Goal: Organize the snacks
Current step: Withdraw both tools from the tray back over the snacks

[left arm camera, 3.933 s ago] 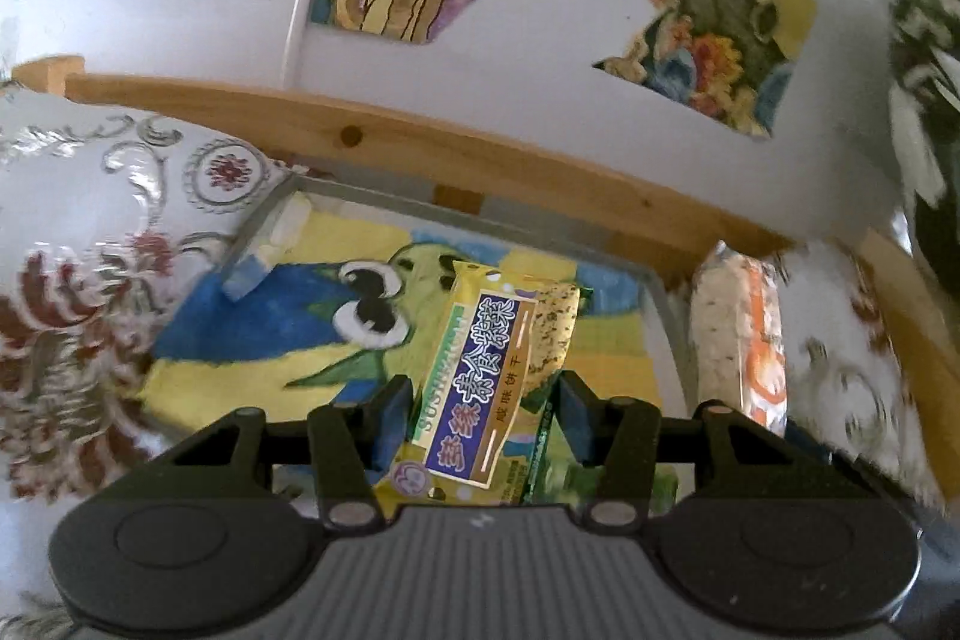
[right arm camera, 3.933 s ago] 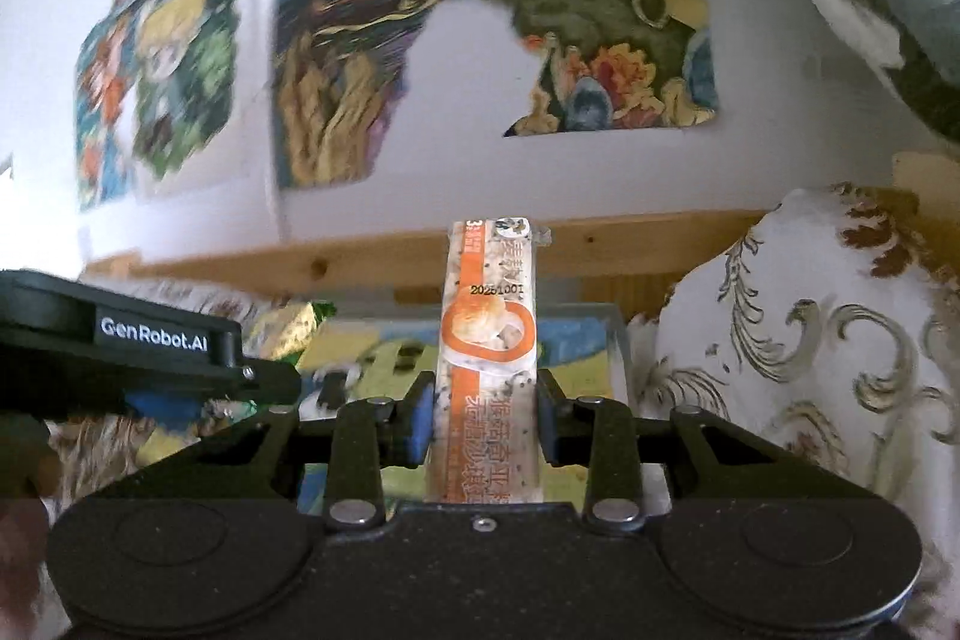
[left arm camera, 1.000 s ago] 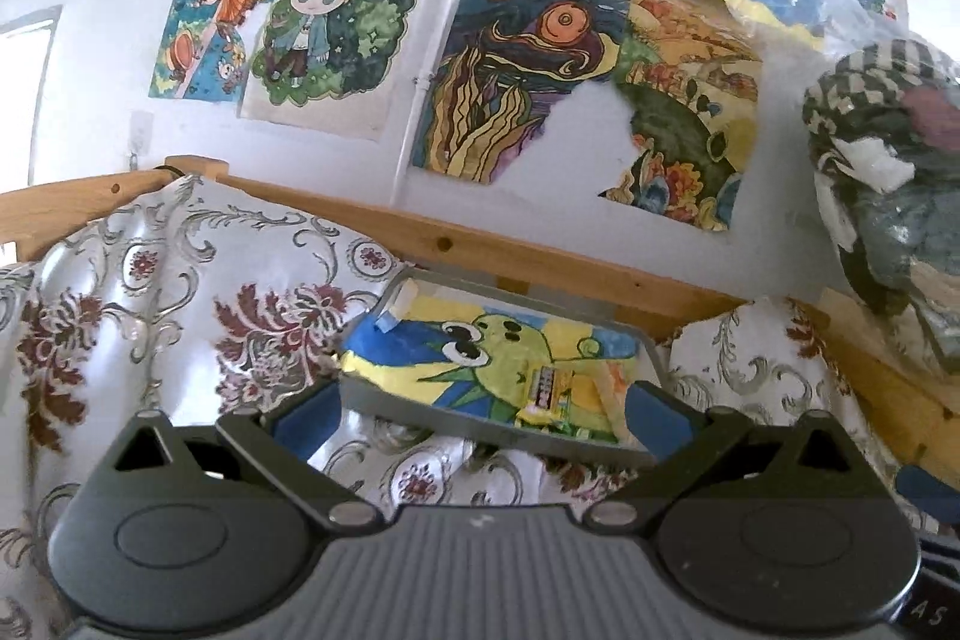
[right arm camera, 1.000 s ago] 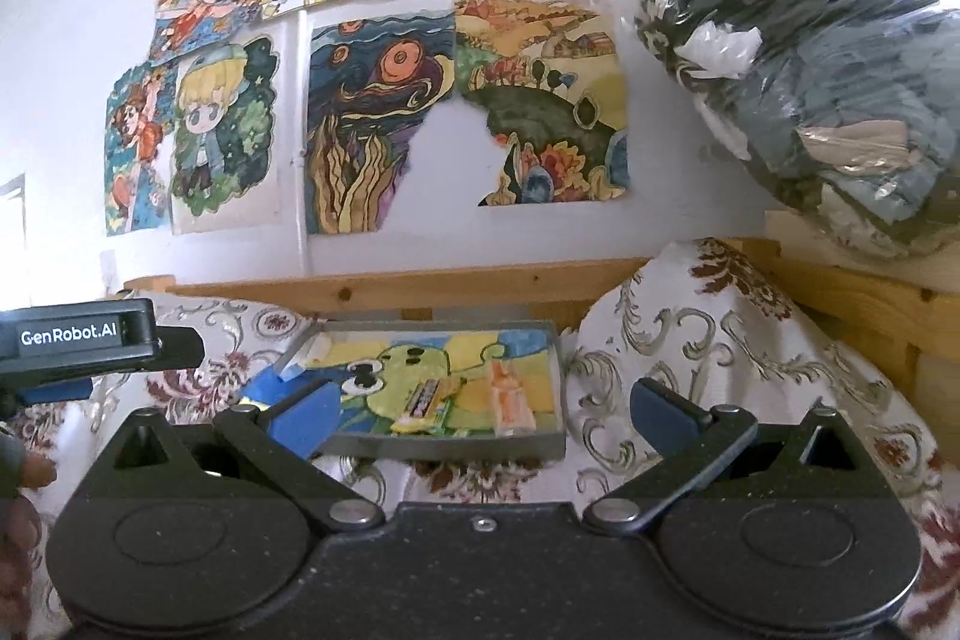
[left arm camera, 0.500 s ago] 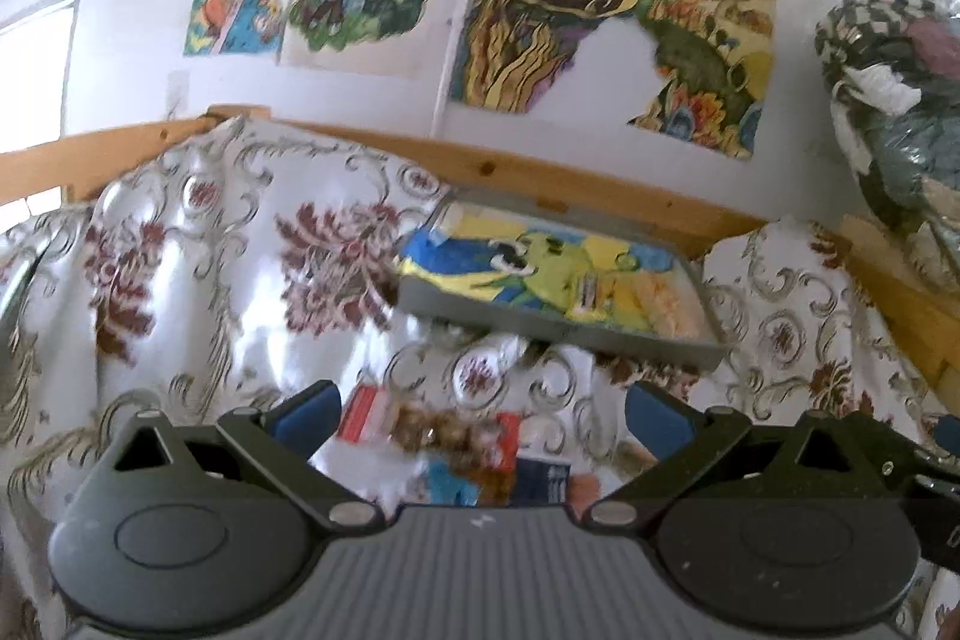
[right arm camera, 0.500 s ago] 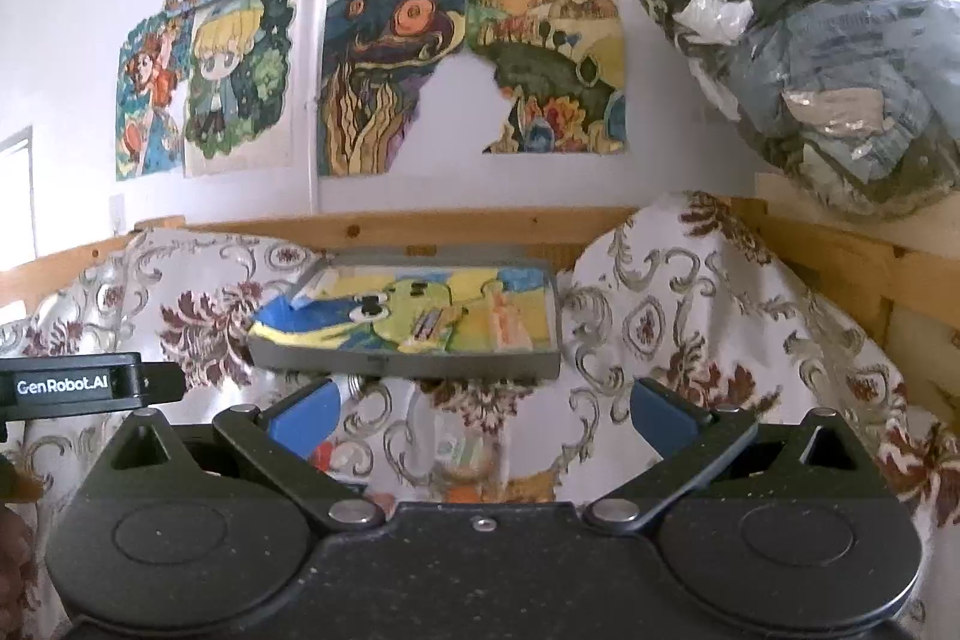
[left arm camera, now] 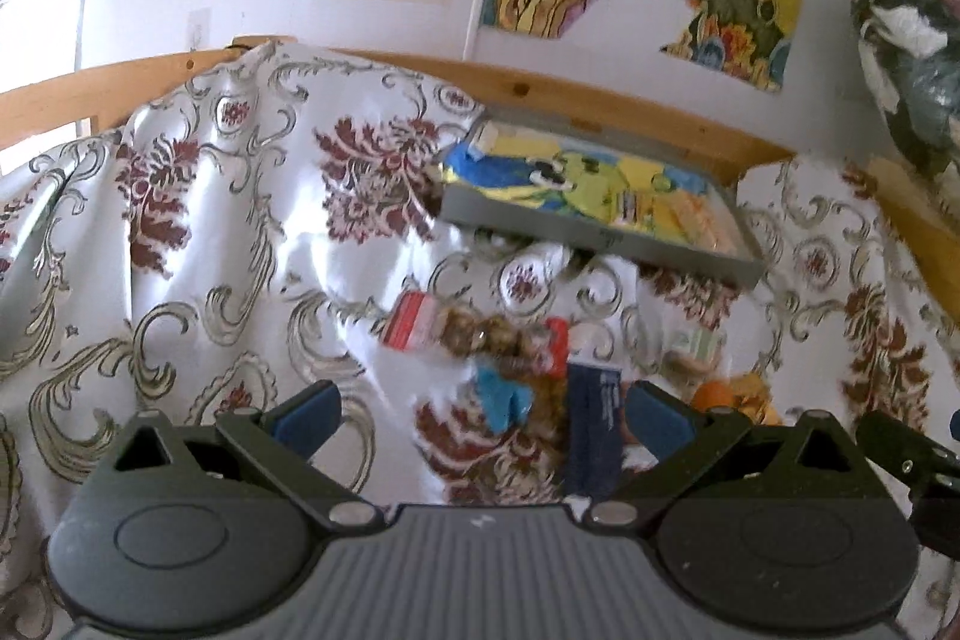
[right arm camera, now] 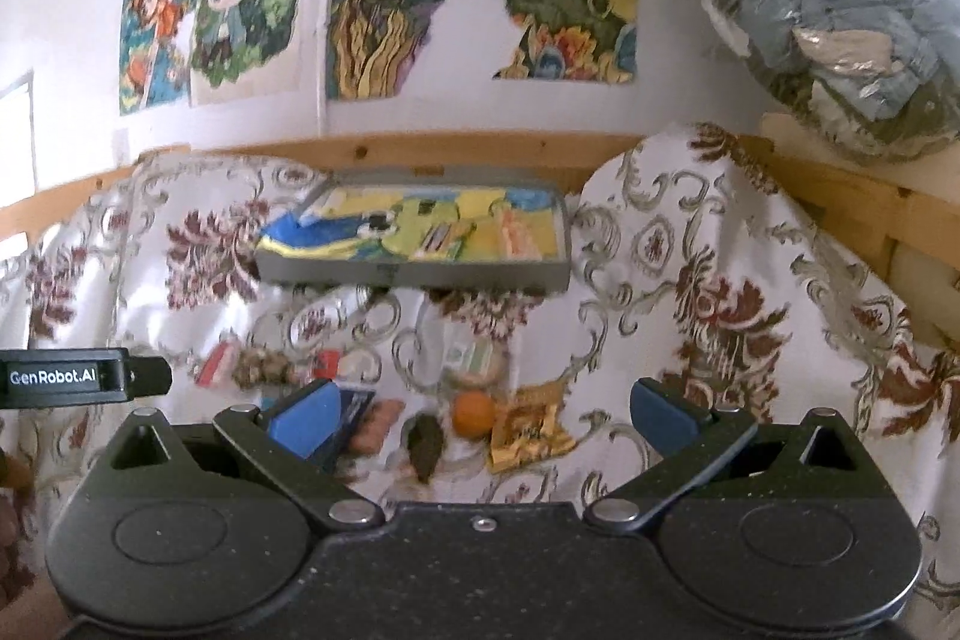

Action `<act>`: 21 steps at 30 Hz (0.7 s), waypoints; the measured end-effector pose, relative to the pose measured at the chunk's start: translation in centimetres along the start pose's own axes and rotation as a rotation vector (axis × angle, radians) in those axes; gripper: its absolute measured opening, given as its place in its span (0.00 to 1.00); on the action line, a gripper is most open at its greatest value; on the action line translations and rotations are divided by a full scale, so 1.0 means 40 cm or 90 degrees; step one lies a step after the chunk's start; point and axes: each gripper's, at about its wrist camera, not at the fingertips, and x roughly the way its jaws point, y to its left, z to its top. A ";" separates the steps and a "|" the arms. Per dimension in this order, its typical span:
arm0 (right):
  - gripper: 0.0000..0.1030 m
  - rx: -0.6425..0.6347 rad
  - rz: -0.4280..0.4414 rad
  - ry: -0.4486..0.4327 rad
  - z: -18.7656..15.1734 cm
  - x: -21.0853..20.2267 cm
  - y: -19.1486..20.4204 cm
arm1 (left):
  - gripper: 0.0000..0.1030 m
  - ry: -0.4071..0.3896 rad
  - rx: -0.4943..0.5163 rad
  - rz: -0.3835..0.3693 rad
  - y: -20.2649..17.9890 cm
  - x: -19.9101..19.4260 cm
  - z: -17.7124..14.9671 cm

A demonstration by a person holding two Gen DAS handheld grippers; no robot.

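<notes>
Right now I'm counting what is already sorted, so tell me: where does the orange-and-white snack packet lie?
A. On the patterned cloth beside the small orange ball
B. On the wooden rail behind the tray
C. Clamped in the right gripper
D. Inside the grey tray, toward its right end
D: the right wrist view shows the orange-and-white snack packet lying inside the grey tray near its right end, while the right gripper stands open and empty.

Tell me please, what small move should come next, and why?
Probably lower the left hand-held gripper onto the dark blue packet lying on the cloth between its open fingers. Both hand-held grippers are empty, the tray already holds two snacks, and several more lie loose in front of it.
</notes>
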 end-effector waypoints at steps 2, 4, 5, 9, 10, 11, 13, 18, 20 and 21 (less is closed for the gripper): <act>0.99 -0.001 0.005 0.015 -0.010 0.006 0.005 | 1.00 0.009 0.008 0.002 0.005 0.003 -0.011; 0.99 -0.001 0.011 0.029 -0.018 0.012 0.009 | 1.00 0.020 0.016 0.005 0.010 0.008 -0.021; 0.99 -0.003 0.013 0.034 -0.021 0.016 0.012 | 1.00 0.028 0.020 0.007 0.012 0.012 -0.025; 0.99 -0.015 0.012 0.056 -0.031 0.031 0.023 | 1.00 0.050 0.024 0.011 0.016 0.027 -0.036; 0.99 -0.016 0.013 0.060 -0.033 0.034 0.025 | 1.00 0.053 0.027 0.011 0.015 0.030 -0.038; 0.99 -0.017 0.014 0.063 -0.035 0.038 0.026 | 1.00 0.056 0.029 0.010 0.015 0.034 -0.039; 0.99 -0.020 0.016 0.071 -0.039 0.044 0.029 | 1.00 0.065 0.033 0.009 0.012 0.042 -0.042; 0.99 -0.021 0.013 0.089 -0.046 0.059 0.030 | 1.00 0.079 0.048 0.007 0.000 0.060 -0.052; 0.99 -0.020 0.011 0.096 -0.047 0.067 0.030 | 1.00 0.084 0.054 0.009 -0.002 0.066 -0.057; 0.99 -0.020 0.009 0.099 -0.048 0.071 0.031 | 1.00 0.085 0.056 0.009 -0.003 0.069 -0.058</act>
